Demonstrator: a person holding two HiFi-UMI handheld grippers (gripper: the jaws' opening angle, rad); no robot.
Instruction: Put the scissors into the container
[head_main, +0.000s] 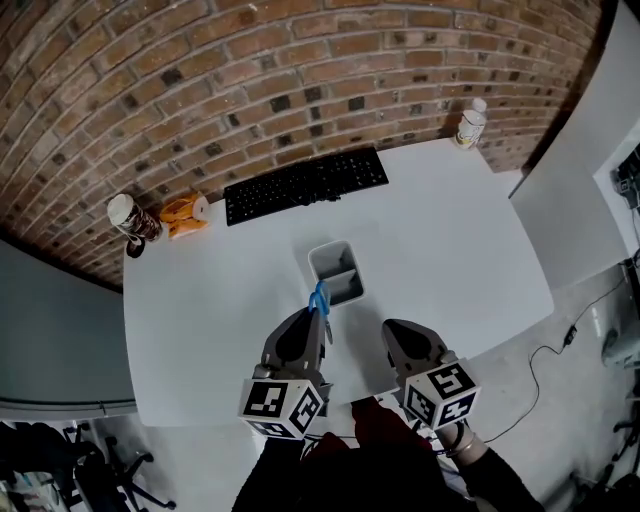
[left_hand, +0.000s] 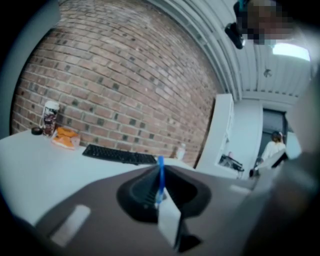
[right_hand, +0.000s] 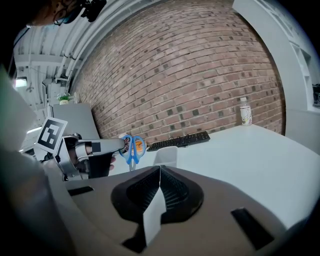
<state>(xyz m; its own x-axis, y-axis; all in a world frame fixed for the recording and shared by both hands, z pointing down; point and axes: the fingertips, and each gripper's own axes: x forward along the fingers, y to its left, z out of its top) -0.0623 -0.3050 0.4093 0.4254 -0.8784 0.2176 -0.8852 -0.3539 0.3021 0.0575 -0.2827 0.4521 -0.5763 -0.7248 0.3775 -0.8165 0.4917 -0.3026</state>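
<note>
Blue-handled scissors (head_main: 319, 300) hang from my left gripper (head_main: 314, 316), which is shut on them; the handles stick out past the jaws and the blades point down. In the left gripper view the scissors (left_hand: 160, 176) show edge-on between the closed jaws. They are in the air just short of the near end of the grey two-compartment container (head_main: 337, 272) in the middle of the white table (head_main: 450, 240). My right gripper (head_main: 396, 336) is to the right, shut and holding nothing. The right gripper view shows the scissors (right_hand: 131, 147) left of the container (right_hand: 166, 156).
A black keyboard (head_main: 305, 184) lies beyond the container. A paper cup (head_main: 130, 218) and an orange packet (head_main: 184, 213) are at the far left corner, and a small bottle (head_main: 470, 124) at the far right. A brick wall backs the table.
</note>
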